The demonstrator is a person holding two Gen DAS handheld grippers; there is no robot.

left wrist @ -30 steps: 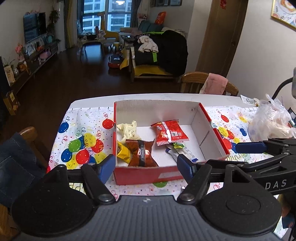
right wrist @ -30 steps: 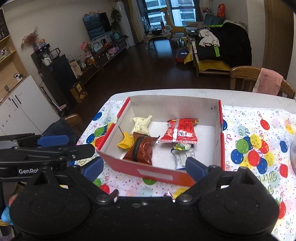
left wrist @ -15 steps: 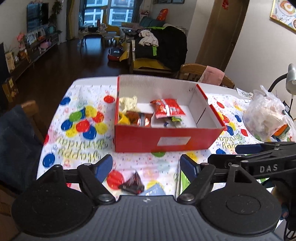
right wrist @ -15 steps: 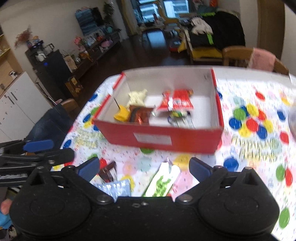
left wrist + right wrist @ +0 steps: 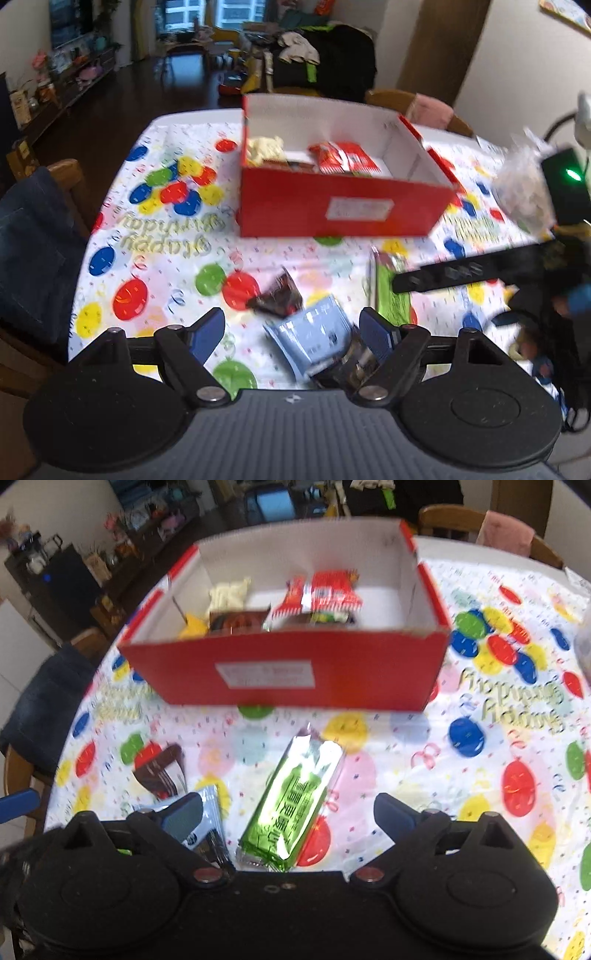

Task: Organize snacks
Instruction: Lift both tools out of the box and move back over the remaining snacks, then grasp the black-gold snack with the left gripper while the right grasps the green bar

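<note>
Fingers over half-hidden blue packet, blurred.

box label: print blurred, unreadable | blue packet: partly hidden behind right device | brown wrapper: smeared

blue packet between open fingers

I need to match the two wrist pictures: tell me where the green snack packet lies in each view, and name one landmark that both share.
Left wrist view: the green snack packet lies right of centre on the tablecloth, partly behind the right gripper's dark arm.
Right wrist view: the packet lies bottom centre, between the open fingers, untouched.
Shared landmark: the red box, behind the packet in both.
</note>
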